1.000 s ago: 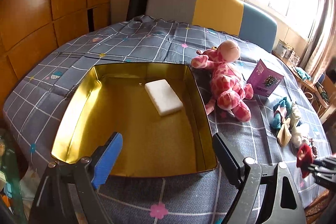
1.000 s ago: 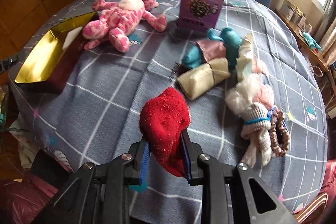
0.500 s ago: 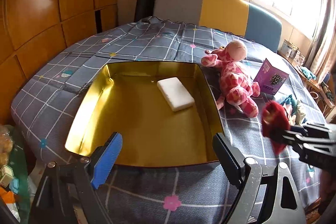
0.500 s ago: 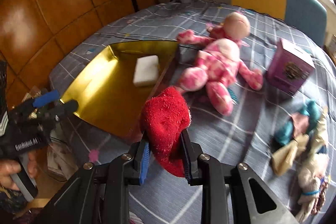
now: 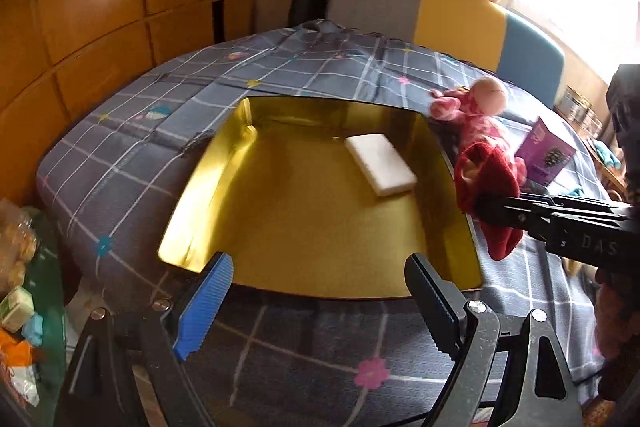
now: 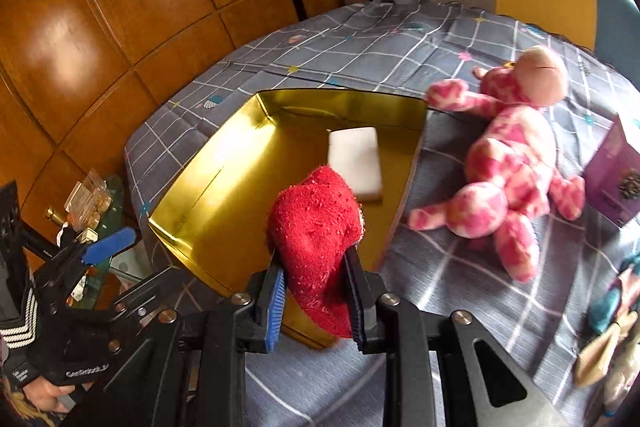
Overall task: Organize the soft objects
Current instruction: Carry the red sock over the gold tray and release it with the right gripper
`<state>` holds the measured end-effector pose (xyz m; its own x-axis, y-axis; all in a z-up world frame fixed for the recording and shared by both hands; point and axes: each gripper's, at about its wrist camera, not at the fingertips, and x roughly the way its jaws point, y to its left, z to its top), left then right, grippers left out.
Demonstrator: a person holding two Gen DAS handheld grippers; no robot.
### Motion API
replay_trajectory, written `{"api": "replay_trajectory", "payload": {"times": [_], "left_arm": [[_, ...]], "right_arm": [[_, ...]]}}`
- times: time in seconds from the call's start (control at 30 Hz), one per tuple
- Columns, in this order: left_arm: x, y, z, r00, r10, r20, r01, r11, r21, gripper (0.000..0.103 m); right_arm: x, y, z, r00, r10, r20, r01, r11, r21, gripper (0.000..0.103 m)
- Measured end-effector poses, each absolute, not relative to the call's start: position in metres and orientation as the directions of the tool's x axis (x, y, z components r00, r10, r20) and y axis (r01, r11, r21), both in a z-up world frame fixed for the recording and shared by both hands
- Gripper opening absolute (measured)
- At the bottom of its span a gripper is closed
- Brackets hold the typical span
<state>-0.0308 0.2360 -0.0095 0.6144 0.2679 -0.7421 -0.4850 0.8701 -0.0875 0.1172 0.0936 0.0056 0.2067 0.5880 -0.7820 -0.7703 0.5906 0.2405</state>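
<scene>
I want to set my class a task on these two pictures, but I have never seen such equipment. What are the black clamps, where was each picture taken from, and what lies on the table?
No robot here: a person holds a two-finger clamp in each hand, each carrying a forward-looking camera. The left camera shows the left gripper open and empty before a gold tin containing a white sponge. The right camera shows the right gripper shut on a red sock by the tin. On the checked cloth lie a pink plush toy and a purple box.
</scene>
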Motion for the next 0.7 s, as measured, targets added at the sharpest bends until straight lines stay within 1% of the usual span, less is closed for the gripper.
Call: {"api": "replay_trajectory", "payload": {"times": [0.13,0.23,0.4,0.53,0.6,0.7], "left_arm": [[-0.037,0.248,-0.010,0.606,0.292,-0.740,-0.519,0.850,-0.090,0.088],[-0.037,0.255,-0.014,0.599,0.290,-0.747,-0.532,0.840,-0.101,0.088],[-0.038,0.261,-0.021,0.585,0.277,-0.763,-0.535,0.838,-0.106,0.088],[-0.036,0.258,-0.027,0.580,0.274,-0.767,-0.526,0.845,-0.096,0.088],[-0.034,0.256,-0.029,0.577,0.271,-0.771,-0.523,0.847,-0.094,0.088],[-0.033,0.254,-0.029,0.580,0.266,-0.770,-0.518,0.850,-0.096,0.088]], "right_arm": [[0.124,0.119,-0.007,0.191,0.558,-0.807,-0.776,0.590,0.224,0.026],[0.131,0.137,-0.024,0.209,0.494,-0.844,-0.773,0.613,0.167,0.028],[0.140,0.151,-0.048,0.234,0.422,-0.876,-0.762,0.640,0.105,0.037],[0.137,0.146,-0.050,0.232,0.442,-0.867,-0.760,0.638,0.122,0.041],[0.134,0.144,-0.049,0.251,0.444,-0.860,-0.764,0.636,0.105,0.046],[0.130,0.139,-0.045,0.265,0.463,-0.846,-0.764,0.636,0.109,0.047]]}}
